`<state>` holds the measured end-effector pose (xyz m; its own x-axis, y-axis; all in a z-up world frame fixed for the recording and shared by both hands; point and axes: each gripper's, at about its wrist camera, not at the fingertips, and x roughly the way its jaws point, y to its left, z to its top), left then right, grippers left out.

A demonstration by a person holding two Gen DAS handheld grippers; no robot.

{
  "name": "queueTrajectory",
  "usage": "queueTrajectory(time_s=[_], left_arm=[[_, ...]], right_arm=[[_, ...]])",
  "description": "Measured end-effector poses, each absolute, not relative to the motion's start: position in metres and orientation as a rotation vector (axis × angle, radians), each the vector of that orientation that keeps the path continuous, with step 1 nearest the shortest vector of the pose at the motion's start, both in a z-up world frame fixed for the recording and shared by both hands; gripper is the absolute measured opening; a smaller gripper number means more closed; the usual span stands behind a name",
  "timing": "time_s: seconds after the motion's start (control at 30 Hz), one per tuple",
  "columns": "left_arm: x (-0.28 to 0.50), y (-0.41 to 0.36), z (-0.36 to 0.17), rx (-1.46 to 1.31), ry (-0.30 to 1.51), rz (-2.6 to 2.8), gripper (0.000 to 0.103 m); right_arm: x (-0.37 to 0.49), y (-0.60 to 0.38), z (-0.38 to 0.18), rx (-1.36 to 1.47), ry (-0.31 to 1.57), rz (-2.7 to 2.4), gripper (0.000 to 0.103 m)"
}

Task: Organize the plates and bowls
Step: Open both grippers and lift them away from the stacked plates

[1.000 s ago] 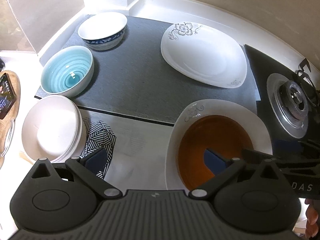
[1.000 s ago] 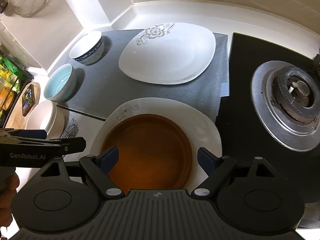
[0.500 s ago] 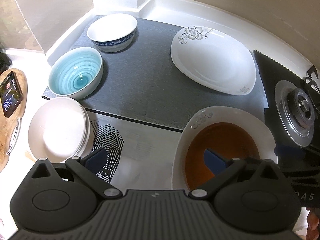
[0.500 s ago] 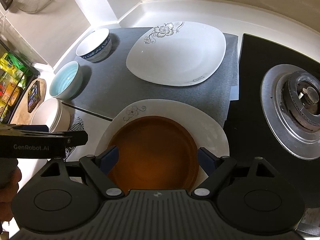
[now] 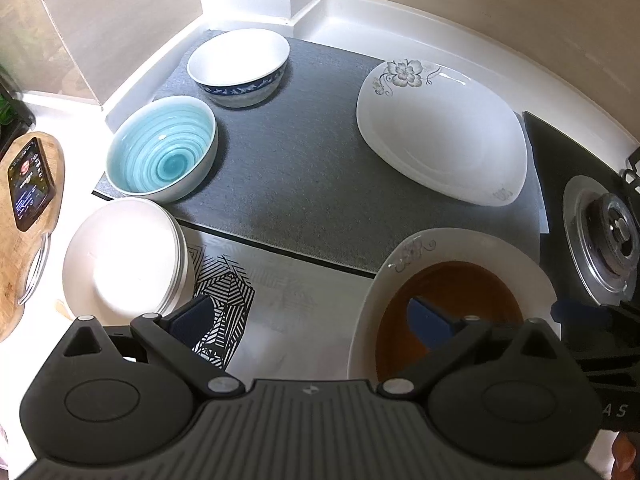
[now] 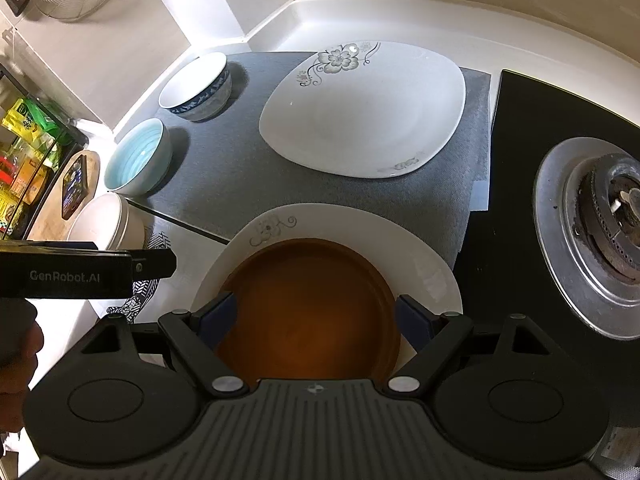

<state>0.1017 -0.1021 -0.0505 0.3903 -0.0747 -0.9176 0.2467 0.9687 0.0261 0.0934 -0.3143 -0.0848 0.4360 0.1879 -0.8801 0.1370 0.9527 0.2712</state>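
I took the grey mat point(image 5: 304, 168) as my landmark. On its far right lay a square white flowered plate point(image 6: 362, 110), alone. At the mat's far left corner stood a white bowl with a blue band point(image 5: 239, 65), and just nearer along the left side a turquoise bowl point(image 5: 162, 148), the two close but each standing on its own. Off the mat's near left corner sat a stack of plain white plates point(image 5: 122, 256), beside a black-and-white patterned sheet point(image 5: 224, 300). Overlapping the mat's near right edge was a second flowered plate point(image 6: 424, 240) with an amber glass plate point(image 6: 310, 308) resting inside it.

My right claw point(image 6: 316, 320) hung wide open above that amber plate, one finger over each side of it; I could not tell whether either pad touched the rim, and nothing was gripped. My left claw point(image 5: 310, 318) was also spread wide, empty, one finger over the patterned sheet and the other over the amber plate.

As I judged it, the job was partly done: the plain plates were stacked and the amber one was nested. What was left, I thought, was to bring the two flowered plates together and to nest the two bowls. The stove burner point(image 6: 612, 200) to the mat's right needed keeping clear of.
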Motion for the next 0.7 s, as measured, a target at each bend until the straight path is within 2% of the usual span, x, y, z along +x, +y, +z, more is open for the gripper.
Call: queueTrajectory(time_s=[0.7], left_arm=[[0.157, -0.125, -0.063, 0.124, 1.149, -0.174, 0.103]], right_arm=[[0.124, -0.342, -0.088, 0.307, 1.101, 0.022, 0.087]])
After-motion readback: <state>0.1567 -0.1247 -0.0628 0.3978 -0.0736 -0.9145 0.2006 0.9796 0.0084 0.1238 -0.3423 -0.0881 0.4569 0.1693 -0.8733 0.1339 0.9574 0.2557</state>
